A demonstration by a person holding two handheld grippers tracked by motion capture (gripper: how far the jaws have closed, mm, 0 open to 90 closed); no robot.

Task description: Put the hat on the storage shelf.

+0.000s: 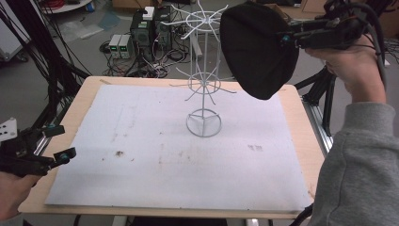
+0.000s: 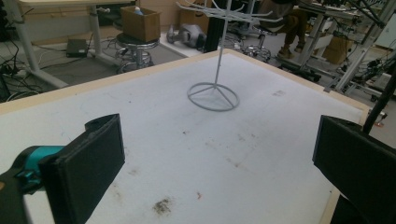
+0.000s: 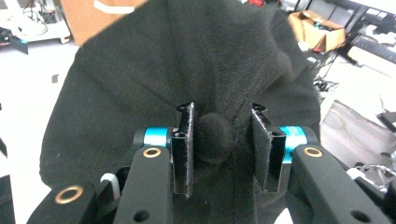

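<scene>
A floppy black fabric hat [image 1: 259, 52] hangs in the air above the table's far right, beside the top tier of a white wire display stand [image 1: 205, 80]. My right gripper [image 1: 285, 38] is shut on it from the right. In the right gripper view a bunched fold of the hat [image 3: 187, 60] sits pinched between the two jaws of that gripper [image 3: 224, 126]. The stand's round base [image 2: 213, 96] rests mid-table on the white mat [image 1: 141, 155]. My left gripper [image 1: 65, 141] hovers open at the table's front left corner, and the left gripper view shows nothing between this gripper's [image 2: 219, 144] jaws.
The wooden table edge [image 1: 301, 122] frames the mat. Computers and tangled cables [image 1: 141, 35] lie on the floor behind the table. A black tripod [image 1: 324, 89] stands at the right. Stools [image 2: 135, 46] and a cardboard box [image 2: 140, 21] are beyond the far side.
</scene>
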